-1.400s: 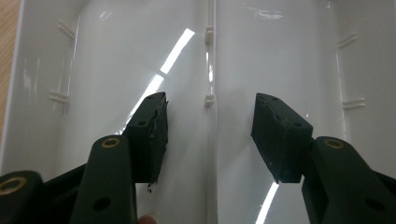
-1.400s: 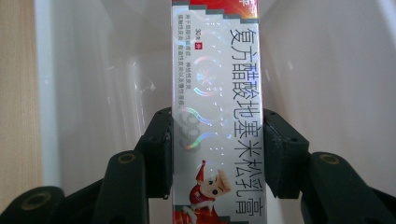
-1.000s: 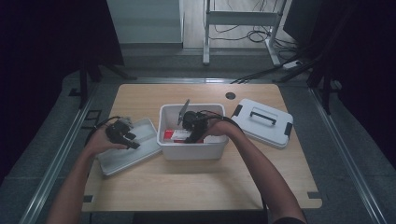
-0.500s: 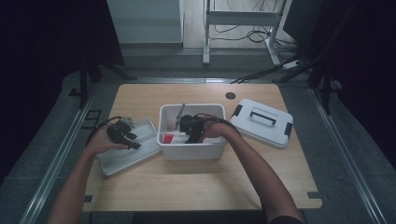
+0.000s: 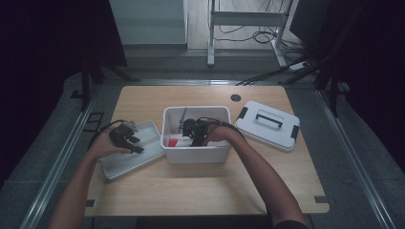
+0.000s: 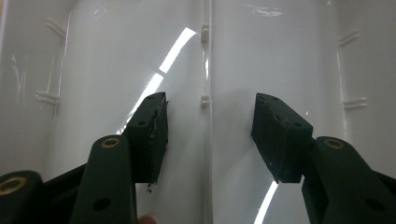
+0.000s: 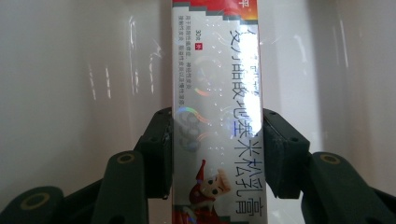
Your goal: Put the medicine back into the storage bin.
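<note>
right gripper (image 7: 217, 154): jaws closed on both long sides of a slim carton (image 7: 217, 93), gripped near its lower end. Side-on grip likely chosen so the narrow faces seat flat on the pads.
carton: printed box, red band at top, cartoon figure at bottom, marked 30; sits inside the white bin (image 5: 224, 151), whose wall is right behind it in the right gripper view.
right gripper in high view (image 5: 192, 130): down inside the bin, hand over the rim. Can't tell if the carton is resting on the bin floor or lifted.
left gripper (image 6: 208, 135): jaws wide apart, nothing between them, pointed at bare glossy plastic with a centre rib.
left gripper in high view (image 5: 125, 137): over the shallow white tray (image 5: 145, 158), just left of the bin. Looks parked, probably waiting to receive or to mark the drop spot.
lid (image 5: 268, 125): handled, lying flat right of the bin, off so the bin is reachable.
other bin contents: something red (image 5: 172, 142) in the left part; too small to identify.
</note>
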A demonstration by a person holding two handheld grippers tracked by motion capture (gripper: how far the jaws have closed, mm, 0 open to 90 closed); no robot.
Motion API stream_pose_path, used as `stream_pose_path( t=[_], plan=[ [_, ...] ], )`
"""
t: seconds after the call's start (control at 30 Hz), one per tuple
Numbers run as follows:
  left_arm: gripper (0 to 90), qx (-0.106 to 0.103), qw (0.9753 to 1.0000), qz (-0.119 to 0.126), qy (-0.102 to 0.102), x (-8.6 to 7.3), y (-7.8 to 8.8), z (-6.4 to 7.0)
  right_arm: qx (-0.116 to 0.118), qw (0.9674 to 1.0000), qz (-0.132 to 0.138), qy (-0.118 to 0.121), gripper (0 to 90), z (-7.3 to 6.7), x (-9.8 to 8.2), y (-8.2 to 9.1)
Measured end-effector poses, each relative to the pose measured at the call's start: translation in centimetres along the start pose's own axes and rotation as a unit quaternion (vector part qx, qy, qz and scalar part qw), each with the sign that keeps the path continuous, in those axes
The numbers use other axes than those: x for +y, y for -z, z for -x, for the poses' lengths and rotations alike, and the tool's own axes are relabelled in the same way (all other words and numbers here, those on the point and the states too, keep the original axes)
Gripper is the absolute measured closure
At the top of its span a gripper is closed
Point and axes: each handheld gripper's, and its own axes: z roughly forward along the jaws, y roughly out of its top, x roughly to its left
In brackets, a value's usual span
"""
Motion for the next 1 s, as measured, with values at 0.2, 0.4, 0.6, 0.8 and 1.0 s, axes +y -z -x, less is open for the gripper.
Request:
stream_pose_path(
  t=[0.2,0.4,0.6,0.8,1.0],
  plan=[
    [46.0,0.000,1.0000,0.000,-0.001,0.0,0.0,0.0,-0.001,1.0000,-0.008,-0.001,49.8,0.0,0.2,-0.5],
    [46.0,0.000,1.0000,0.003,0.001,-0.2,0.1,0.0,-0.001,0.9999,-0.011,-0.007,47.3,0.0,0.1,-0.6],
    [46.0,0.001,1.0000,0.004,0.002,-0.2,0.3,0.0,-0.012,0.9996,0.015,-0.019,43.4,0.0,0.1,0.6],
    [45.8,0.002,1.0000,0.006,0.001,-0.2,0.5,0.0,-0.041,0.9973,0.045,-0.042,43.4,0.1,-0.7,2.9],
    [45.8,0.002,1.0000,0.004,0.001,-0.2,0.7,-0.1,-0.050,0.9914,0.099,-0.069,43.8,0.0,-2.2,6.1]
  ],
)
